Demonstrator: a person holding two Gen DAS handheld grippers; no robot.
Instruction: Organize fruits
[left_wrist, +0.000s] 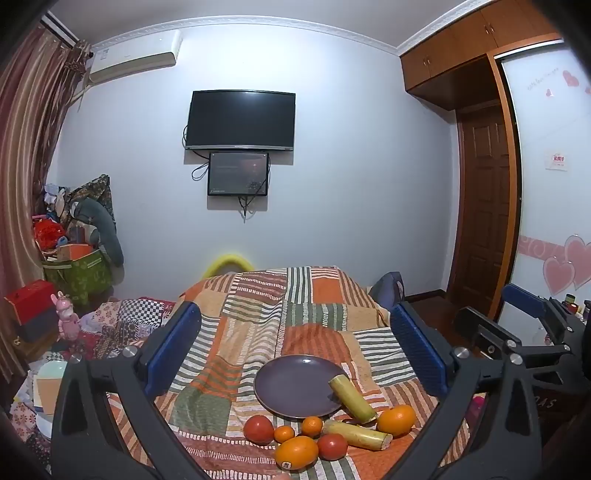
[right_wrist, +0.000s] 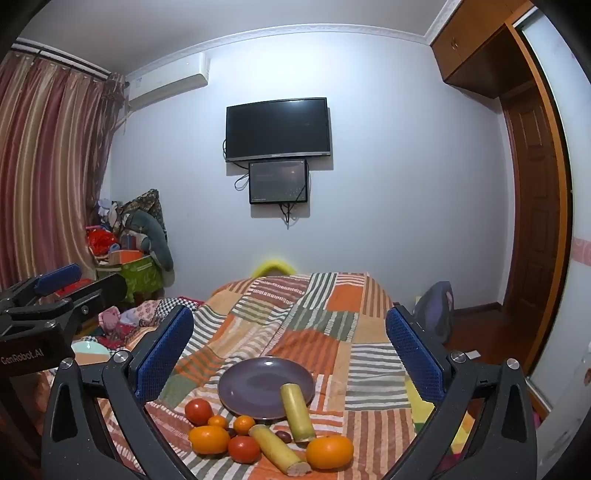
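both grippers hover wide open above the patchwork blanket (right_wrist: 332, 332), left gripper (left_wrist: 295, 350) and right gripper (right_wrist: 288, 350) gripping nothing. fruit sits bunched by the empty purple plate (right_wrist: 258, 384), one sugarcane piece (right_wrist: 297, 411) leaning on its rim, likely the landing spot.

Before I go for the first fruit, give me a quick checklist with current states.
1. Left hand-held gripper open, nothing held: ok.
2. Right hand-held gripper open, nothing held: ok.
3. Purple plate free of fruit: not ok, one sugarcane piece leans on its rim.
4. Fruits within view: ok, oranges, tomatoes and a second cane piece lie in front of the plate.
5. Small dark fruit between the cane pieces, type: cannot tell.
6. Blanket flat under the plate: cannot tell.
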